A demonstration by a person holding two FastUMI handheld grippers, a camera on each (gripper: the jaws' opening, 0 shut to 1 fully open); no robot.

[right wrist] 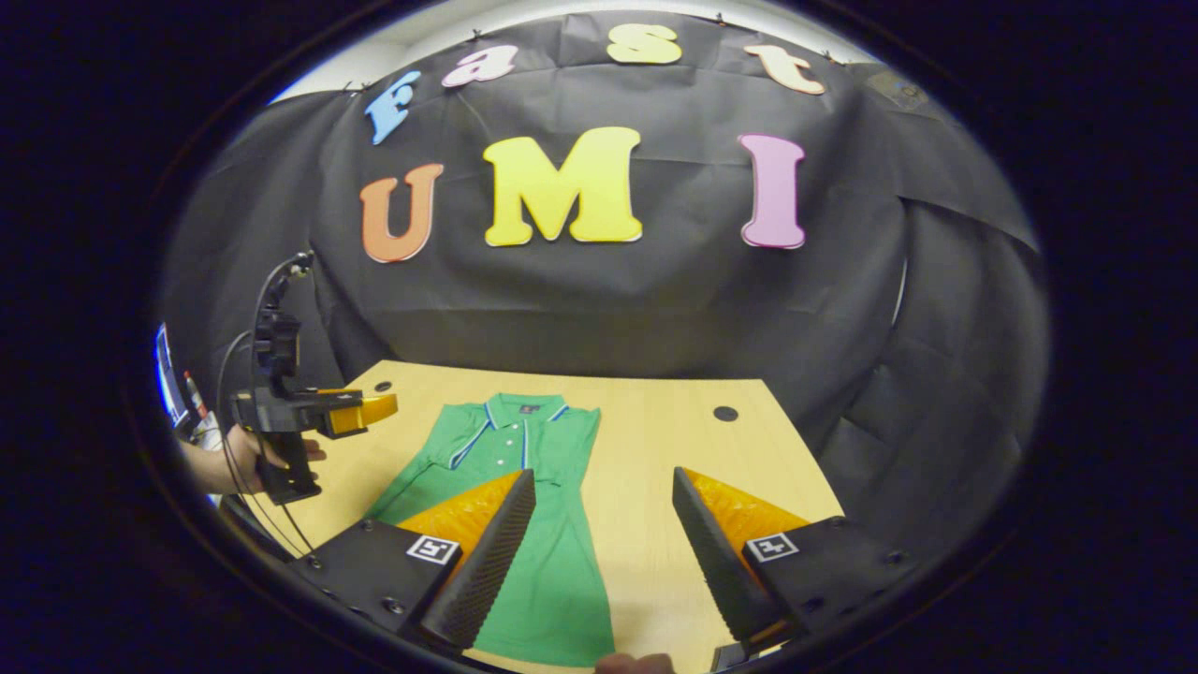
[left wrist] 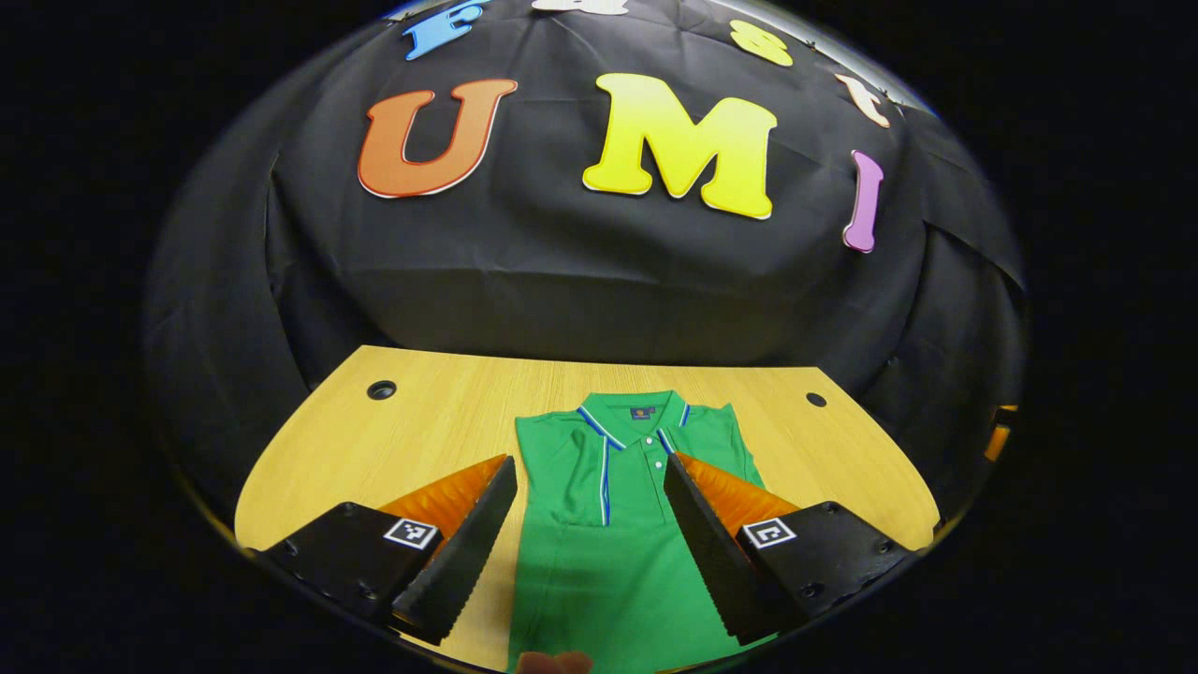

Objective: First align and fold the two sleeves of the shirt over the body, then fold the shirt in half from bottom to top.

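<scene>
1. Left gripper view: your left tongs (left wrist: 590,487) are spread wide with nothing between them, hanging above the shirt (left wrist: 613,524). The inner faces of the fingers (left wrist: 468,543) are ridged like saw teeth, and each finger tapers to a wedge.
2. Same view: the shirt is a green polo with blue-and-white trim on collar and placket. It lies flat on the counter (left wrist: 421,421), collar toward the far wall. The body looks narrow and the sleeves seem already tucked in over it. The cloth is smooth with a few soft creases.
3. Same view: the counter is light wood grain with a rounded edge and two round cable holes (left wrist: 381,389) near the back corners. The booth wall (left wrist: 562,281) is draped black cloth.
4. Right gripper view: your right tongs (right wrist: 604,491) are also spread and empty, over bare counter (right wrist: 655,440) just beside the shirt (right wrist: 524,505).
5. Same view: the left gripper (right wrist: 360,412) shows farther off, held in a hand (right wrist: 248,459) above the counter's near-left corner, with a cable looping from it. I can't tell its opening from here.
</scene>
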